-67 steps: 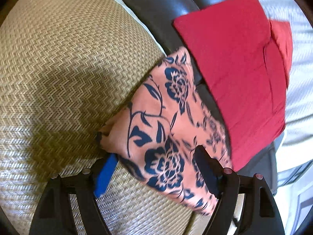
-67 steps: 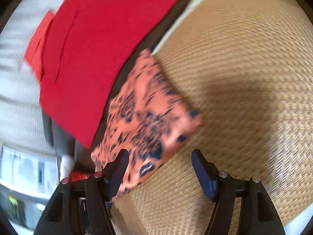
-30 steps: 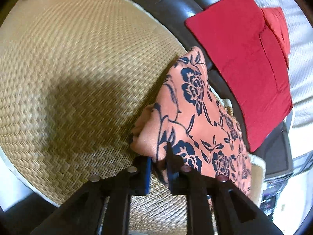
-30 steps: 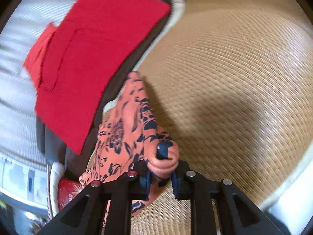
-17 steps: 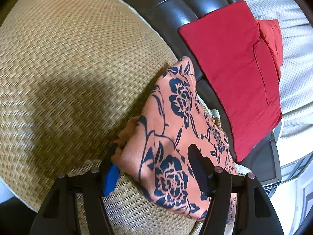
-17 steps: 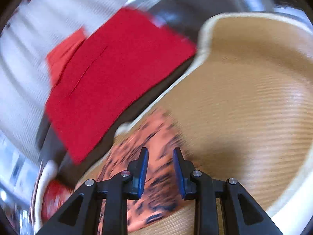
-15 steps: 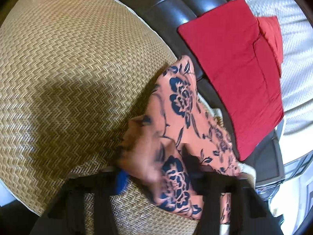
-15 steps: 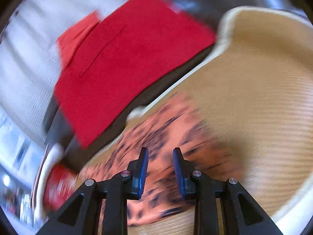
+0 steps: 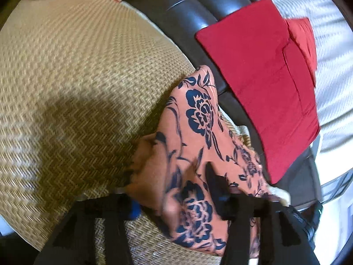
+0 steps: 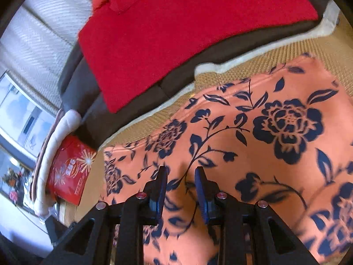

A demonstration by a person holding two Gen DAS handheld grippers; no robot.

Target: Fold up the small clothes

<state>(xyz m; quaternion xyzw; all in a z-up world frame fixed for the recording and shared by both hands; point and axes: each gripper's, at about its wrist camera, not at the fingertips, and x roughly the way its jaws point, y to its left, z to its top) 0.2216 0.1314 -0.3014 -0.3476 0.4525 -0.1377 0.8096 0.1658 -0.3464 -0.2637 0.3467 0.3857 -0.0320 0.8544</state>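
The orange floral garment (image 10: 253, 145) lies on the woven mat (image 9: 77, 77), beside a folded red cloth (image 10: 176, 33). The left gripper (image 9: 174, 198), jaws opening, straddles a bunched fold. The right gripper (image 10: 181, 176), jaws slightly apart, hovers over the fabric, nothing pinched.

Your left wrist camera looks forward and steeply down along its black fingers onto the tan woven straw mat (image 9: 72, 84), close enough that the orange cloth with dark blue flowers (image 9: 198, 132) fills the lower middle. Beyond it, upper right, lie the dark leather sofa edge (image 9: 189, 15) and the flat red folded cloth (image 9: 260, 84).

Your right wrist camera sits closer still, tilted down over the same orange floral cloth (image 10: 253, 150), facing the same red cloth (image 10: 187, 28) at the top. Both views share these, the mat and the sofa.
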